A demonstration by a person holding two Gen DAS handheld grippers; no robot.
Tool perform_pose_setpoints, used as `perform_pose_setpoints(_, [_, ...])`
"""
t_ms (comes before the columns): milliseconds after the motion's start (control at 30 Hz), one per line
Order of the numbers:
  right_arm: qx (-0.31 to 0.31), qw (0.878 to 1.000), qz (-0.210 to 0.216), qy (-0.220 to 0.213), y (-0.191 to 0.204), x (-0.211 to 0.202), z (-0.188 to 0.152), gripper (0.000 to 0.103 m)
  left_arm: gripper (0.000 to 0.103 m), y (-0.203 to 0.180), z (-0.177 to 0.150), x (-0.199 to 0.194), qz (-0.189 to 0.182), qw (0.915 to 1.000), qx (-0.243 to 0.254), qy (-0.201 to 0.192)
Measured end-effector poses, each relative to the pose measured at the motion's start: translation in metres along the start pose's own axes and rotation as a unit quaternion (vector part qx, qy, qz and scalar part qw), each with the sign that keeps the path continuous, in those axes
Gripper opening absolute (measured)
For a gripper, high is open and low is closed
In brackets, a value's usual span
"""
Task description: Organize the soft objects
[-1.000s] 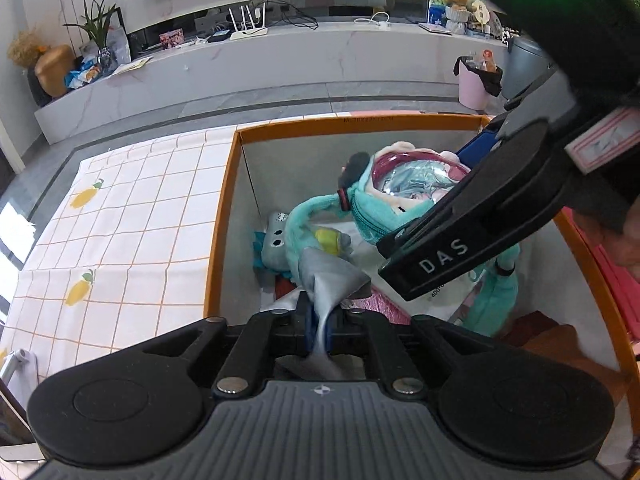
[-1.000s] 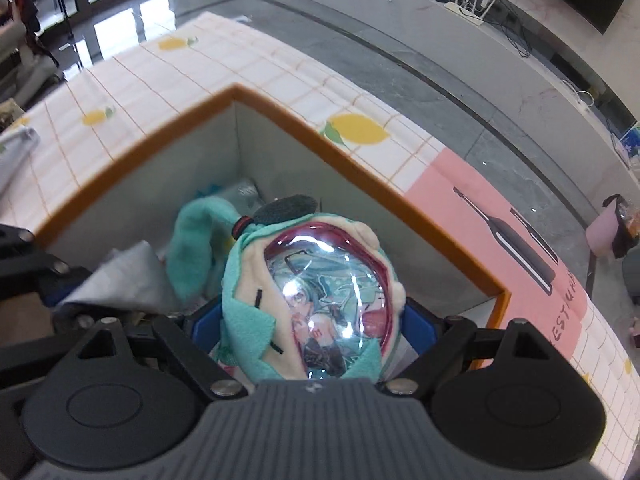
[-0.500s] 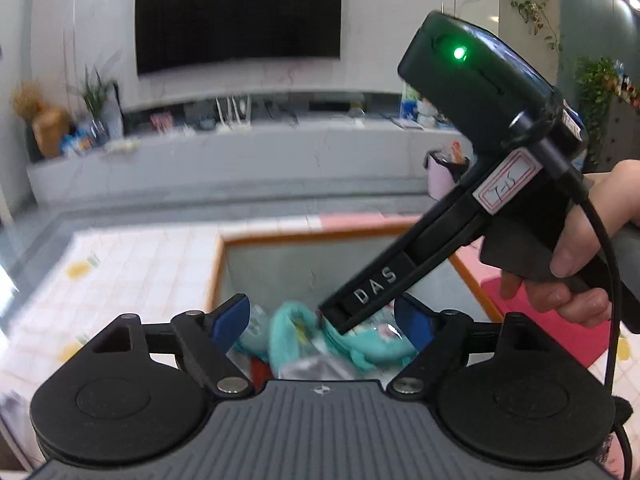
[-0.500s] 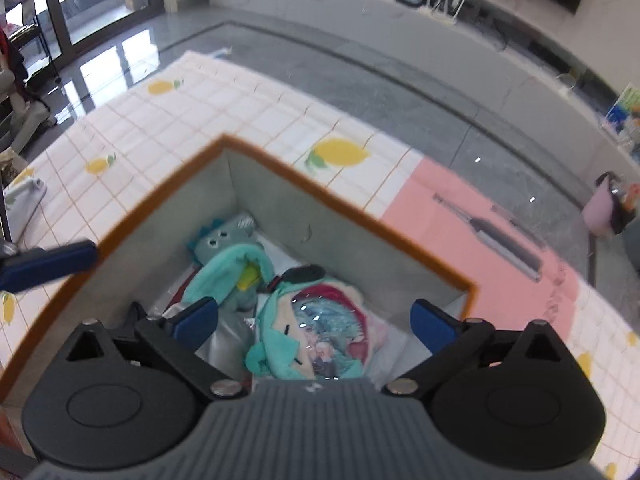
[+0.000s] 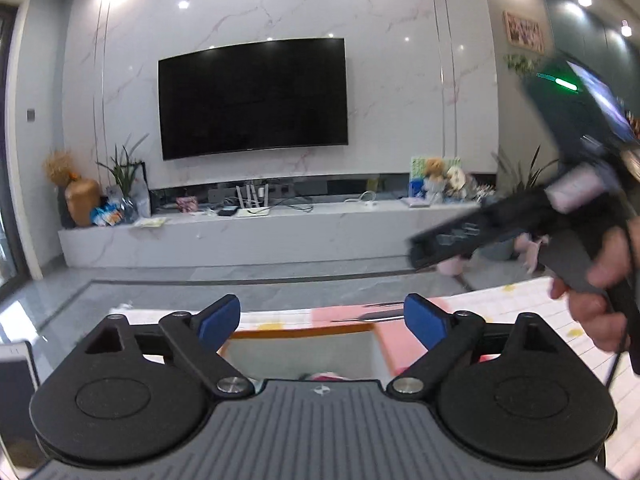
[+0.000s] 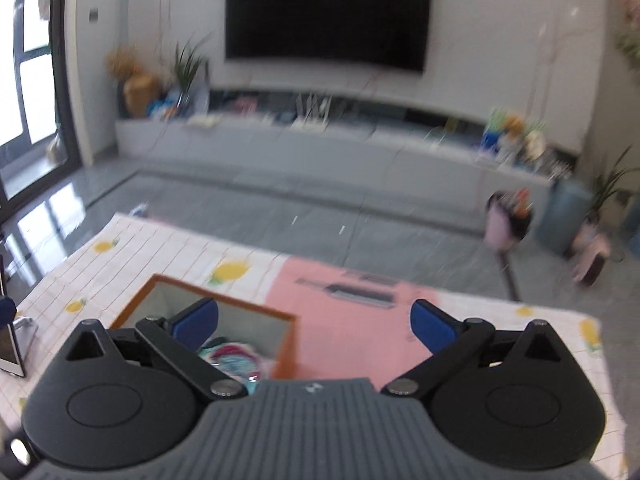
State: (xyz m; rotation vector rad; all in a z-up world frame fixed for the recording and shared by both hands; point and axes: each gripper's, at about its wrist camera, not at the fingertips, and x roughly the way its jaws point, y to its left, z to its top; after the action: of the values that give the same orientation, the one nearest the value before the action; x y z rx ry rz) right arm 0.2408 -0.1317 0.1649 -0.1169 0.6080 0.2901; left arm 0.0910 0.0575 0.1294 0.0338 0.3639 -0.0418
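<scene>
I start with the room: the television point(image 5: 253, 98) fills the wall ahead, with the long low cabinet point(image 5: 240, 236) under it, so both cameras look outward and not down at the work. Below them the surface point(image 6: 500, 316) carries a lemon-check cloth and a pink mat point(image 6: 352, 320). On it stands the orange-rimmed box point(image 6: 224, 300), and in the right view I can see a plush toy point(image 6: 234, 362) with a pink and teal face lying inside it, near the corner closest to me; in the left view only a pink sliver of it shows above my housing.

My left tongs point(image 5: 322, 318) are spread wide with nothing between them, held above the near side of the box. My right tongs point(image 6: 316, 322) are likewise wide and empty, raised over the box's right wall and the mat; from the left camera they appear as a blur at the right.

I judge the placing step done, with both toys' worth of grip let go. The next move calls for finding any soft thing left outside the box; I see none from here, so I would tilt down and look first.
</scene>
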Motion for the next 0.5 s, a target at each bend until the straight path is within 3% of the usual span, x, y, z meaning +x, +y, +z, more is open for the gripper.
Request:
perform_pose_setpoints(67, [0.011, 0.999, -0.017, -0.033, -0.018, -0.028, -0.021, 0.1, 0.103, -0.008, -0.008, -0.012, -0.003, 0.9999, -0.007, -0.012])
perform_pose_setpoints(200, [0.026, 0.997, -0.006, -0.074, -0.046, -0.074, -0.081, 0.1, 0.103, -0.024, -0.026, -0.027, 0.002, 0.9995, -0.012, -0.03])
perform_pose_setpoints(267, [0.002, 0.995, -0.003, -0.103, -0.048, -0.092, -0.114, 0.1, 0.103, -0.026, -0.037, -0.029, -0.005, 0.9988, -0.038, -0.032])
perform_pose_setpoints(367, [-0.039, 0.995, -0.025, -0.093, -0.04, -0.104, -0.153, 0.1, 0.103, -0.034, -0.049, -0.029, -0.014, 0.9991, -0.032, -0.022])
perform_pose_setpoints(500, [-0.016, 0.997, -0.02, -0.07, -0.039, -0.105, -0.185, 0.1, 0.103, -0.041, -0.065, -0.023, -0.021, 0.9995, -0.023, -0.004])
